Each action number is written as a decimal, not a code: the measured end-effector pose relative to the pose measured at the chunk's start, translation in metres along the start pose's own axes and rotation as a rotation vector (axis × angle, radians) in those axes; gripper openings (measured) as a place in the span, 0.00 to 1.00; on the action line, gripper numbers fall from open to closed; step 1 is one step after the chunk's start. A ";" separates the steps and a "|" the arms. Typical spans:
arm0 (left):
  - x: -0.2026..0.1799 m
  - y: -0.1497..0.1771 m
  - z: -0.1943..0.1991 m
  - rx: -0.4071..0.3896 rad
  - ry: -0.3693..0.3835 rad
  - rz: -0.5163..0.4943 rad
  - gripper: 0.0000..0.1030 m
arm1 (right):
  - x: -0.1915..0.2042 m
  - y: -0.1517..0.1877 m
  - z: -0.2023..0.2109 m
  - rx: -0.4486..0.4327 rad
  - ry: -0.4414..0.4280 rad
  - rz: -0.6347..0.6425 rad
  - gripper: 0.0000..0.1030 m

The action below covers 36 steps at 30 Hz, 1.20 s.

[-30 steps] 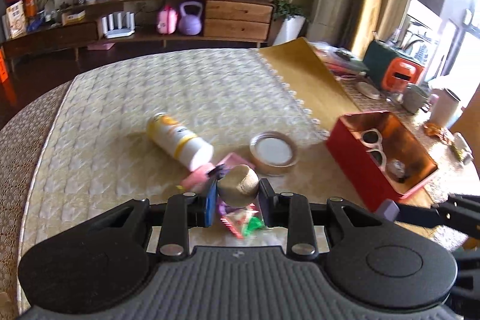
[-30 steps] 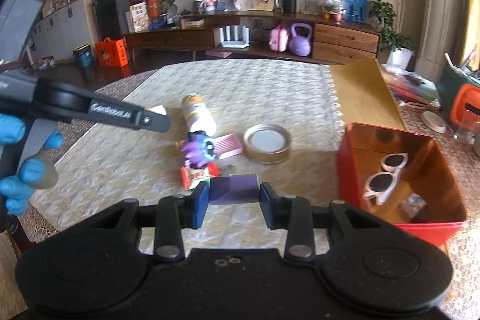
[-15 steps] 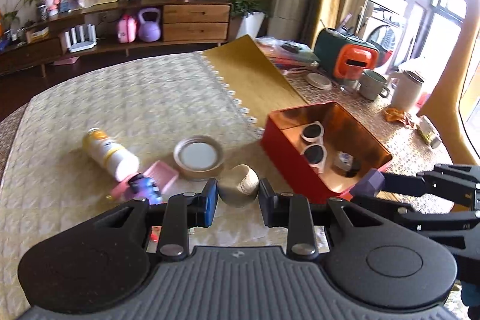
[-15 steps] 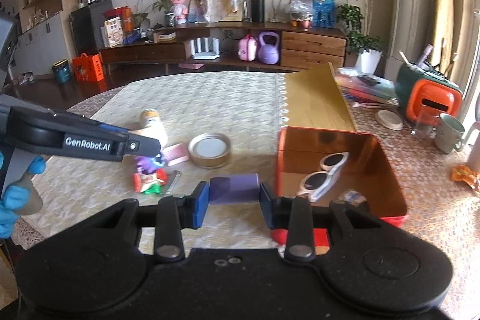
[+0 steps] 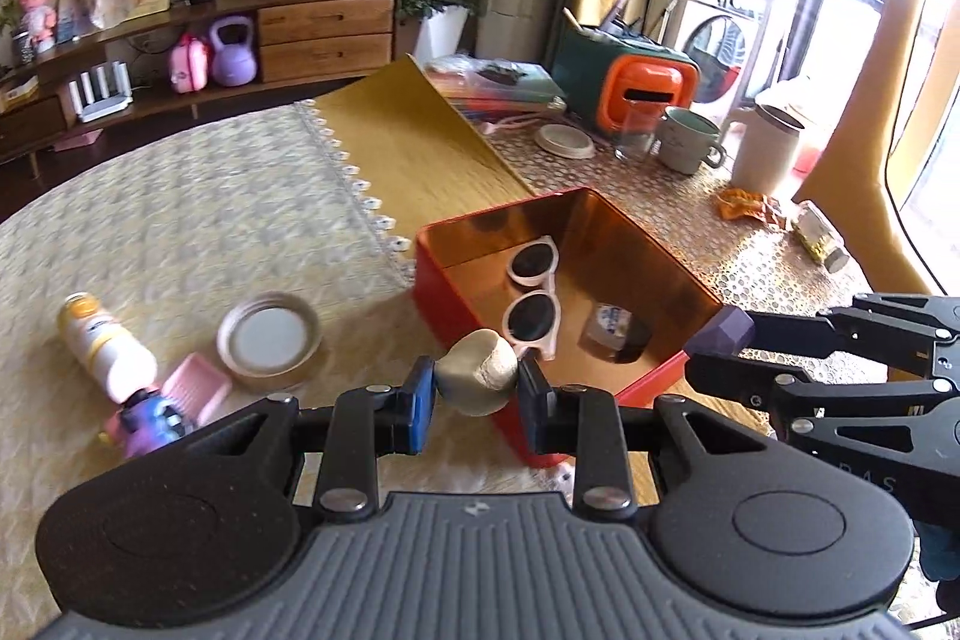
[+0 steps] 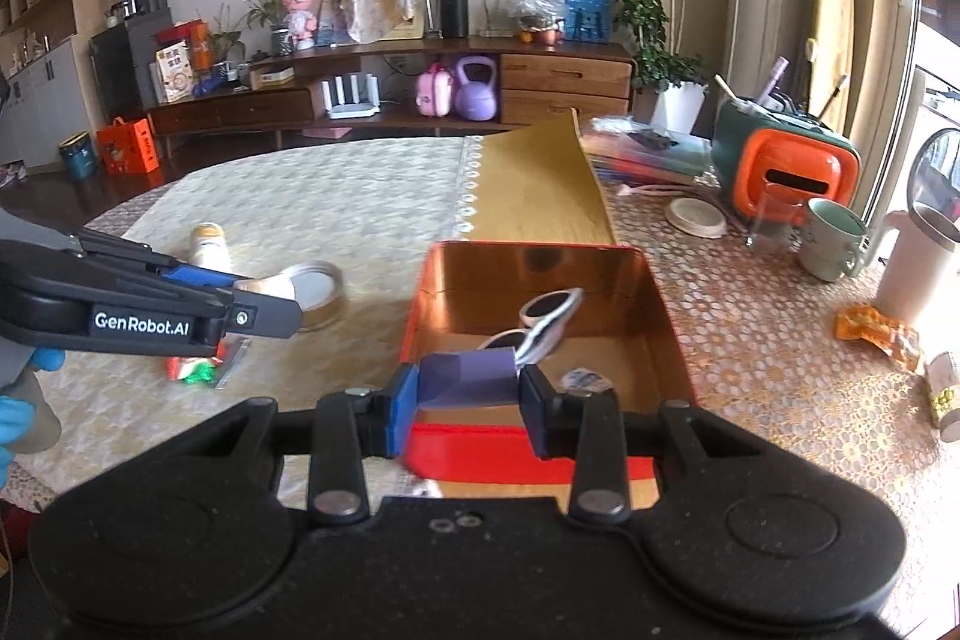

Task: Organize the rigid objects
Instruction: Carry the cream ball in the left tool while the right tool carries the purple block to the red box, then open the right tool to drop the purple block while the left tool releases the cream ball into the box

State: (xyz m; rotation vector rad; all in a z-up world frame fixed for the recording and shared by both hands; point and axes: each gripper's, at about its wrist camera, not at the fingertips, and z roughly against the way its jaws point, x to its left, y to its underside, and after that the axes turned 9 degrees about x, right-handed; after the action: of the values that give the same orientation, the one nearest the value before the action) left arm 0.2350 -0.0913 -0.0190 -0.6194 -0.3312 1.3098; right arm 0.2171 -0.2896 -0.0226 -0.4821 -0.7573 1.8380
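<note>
The left gripper is clenched on a rounded beige stone, pinched between its pads right at the near left corner of the red tin. The right gripper grasps a purple block, which hangs over the tin's near wall. Inside the tin lie pink-framed sunglasses and a small wrapped item. On the counter to the left lie a round lid, a white bottle with a yellow cap on its side, a pink comb and a purple toy; a red-green wrapper lies near them in the right wrist view.

A second ago both grippers hovered over the cluttered patch of cloth, the stone above the comb and wrapper, the tin well off to the right. Both have since swept right with their loads unchanged, so the tin now sits directly ahead of each.
</note>
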 end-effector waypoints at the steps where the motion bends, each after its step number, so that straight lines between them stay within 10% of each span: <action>1: -0.003 -0.003 -0.004 0.004 0.003 -0.005 0.28 | -0.004 0.000 -0.001 0.001 0.005 0.000 0.34; 36: -0.047 -0.088 -0.167 0.146 -0.098 -0.083 0.28 | -0.063 -0.029 -0.124 0.188 0.011 0.062 0.34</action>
State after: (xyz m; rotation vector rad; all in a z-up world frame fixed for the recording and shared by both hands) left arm 0.3865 -0.1874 -0.0940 -0.4149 -0.3347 1.2748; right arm 0.3393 -0.3061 -0.0930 -0.3969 -0.5607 1.9408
